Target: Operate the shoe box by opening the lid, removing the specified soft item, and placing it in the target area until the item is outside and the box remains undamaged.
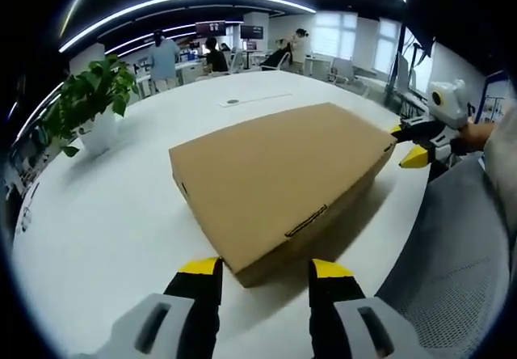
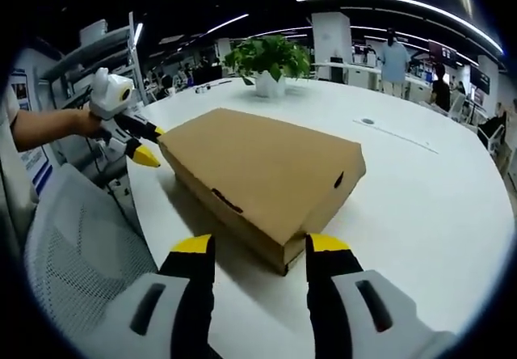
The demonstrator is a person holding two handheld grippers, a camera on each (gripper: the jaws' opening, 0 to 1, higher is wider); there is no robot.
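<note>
The shoe box lies shut, lid down, mid-table on the white table, so I judge lid-opening has not begun. The left gripper at six o'clock and the right gripper at the opposite end both stand wide open, holding nothing, each facing a corner. Next, a jaw must catch the lid's edge and lift gently; the potted plant sits at ten o'clock.
</note>
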